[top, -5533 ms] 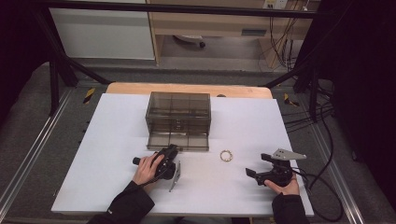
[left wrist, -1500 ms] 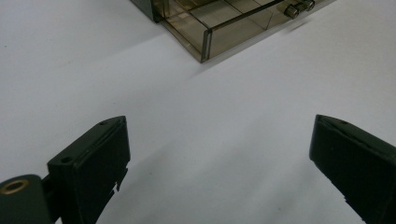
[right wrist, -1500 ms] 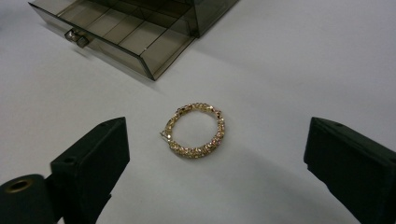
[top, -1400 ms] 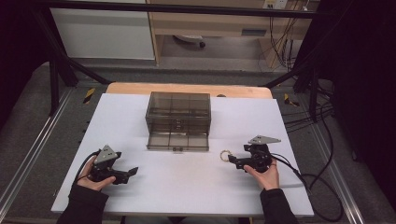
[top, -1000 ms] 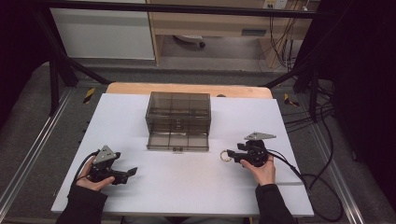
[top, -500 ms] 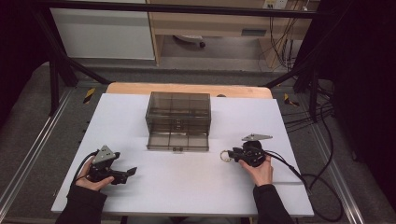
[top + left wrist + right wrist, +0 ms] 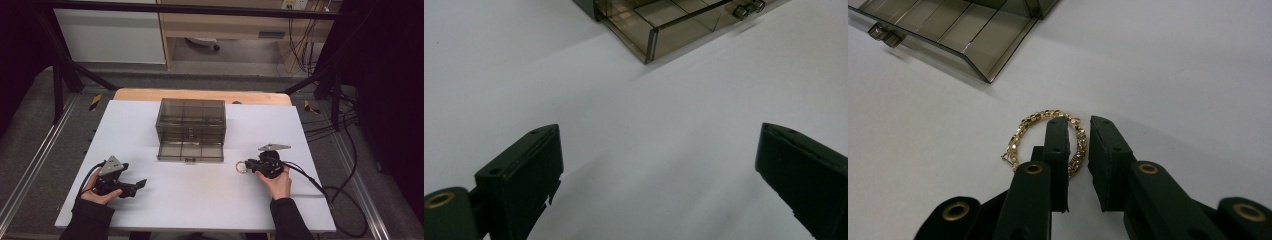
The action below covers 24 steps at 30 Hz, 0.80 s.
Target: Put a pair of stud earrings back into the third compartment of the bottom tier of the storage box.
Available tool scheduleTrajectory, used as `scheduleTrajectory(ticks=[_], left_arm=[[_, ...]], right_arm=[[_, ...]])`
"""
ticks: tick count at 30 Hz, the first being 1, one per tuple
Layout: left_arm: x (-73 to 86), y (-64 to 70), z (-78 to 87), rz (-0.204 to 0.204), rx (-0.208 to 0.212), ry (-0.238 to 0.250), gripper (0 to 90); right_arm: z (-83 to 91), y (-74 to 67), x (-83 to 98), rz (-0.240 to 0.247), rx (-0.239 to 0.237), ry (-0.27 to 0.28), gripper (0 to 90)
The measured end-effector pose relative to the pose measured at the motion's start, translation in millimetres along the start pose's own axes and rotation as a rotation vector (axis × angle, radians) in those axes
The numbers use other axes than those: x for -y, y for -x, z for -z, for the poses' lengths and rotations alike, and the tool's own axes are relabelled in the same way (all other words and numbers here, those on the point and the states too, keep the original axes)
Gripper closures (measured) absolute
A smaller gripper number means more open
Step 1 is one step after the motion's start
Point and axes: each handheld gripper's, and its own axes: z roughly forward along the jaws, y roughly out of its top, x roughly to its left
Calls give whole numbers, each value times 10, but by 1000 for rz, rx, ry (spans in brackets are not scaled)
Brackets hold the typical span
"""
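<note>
Right tool (image 7: 1079,125) has just been closing its jaws, and we see them nearly together astride one side of the gold chain bracelet (image 7: 1043,140), a small loop of faceted metal links. One jaw stands inside the loop and the other just outside it, with the right-hand arc of links in the narrow gap between them. We cannot tell whether the pads already press on the links; the jaws cover that stretch of chain.

Bracelet lies flat on the white tabletop (image 7: 200,200), near the front right corner of the smoked translucent plastic drawer box (image 7: 191,125). In the high view we find the bracelet (image 7: 241,167) as a small ring at the tip of the right tool (image 7: 252,167). As a near-round loop it has no marked long axis; its clasp end points left and toward the camera in the right gripper view.

Box's bottom drawer (image 7: 958,35) is pulled out, cut off at the frame's top edge.

Left tool (image 7: 659,175) rests released near the tabletop's front left, jaws wide apart over bare surface.
</note>
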Motion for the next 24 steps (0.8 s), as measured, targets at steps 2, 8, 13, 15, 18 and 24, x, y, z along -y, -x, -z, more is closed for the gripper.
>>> scheduleTrajectory(ticks=[2,8,13,15,18,24], left_arm=[[1,0,-2,-1,1,0,51],[3,3,-1,-4,0,-2,51],[3,5,-2,-4,0,-2,51],[4,4,-1,-3,0,-2,51],[6,1,-4,-4,0,-4,51],[6,2,-5,-3,-1,-4,51]], right_arm=[[-9,-1,6,-1,2,-3,787],[-19,-9,11,-9,15,6,818],[-8,-3,7,-11,17,11,837],[-7,-1,5,-14,19,10,849],[-12,-2,6,-16,20,5,852],[-17,2,4,-23,19,-2,860]])
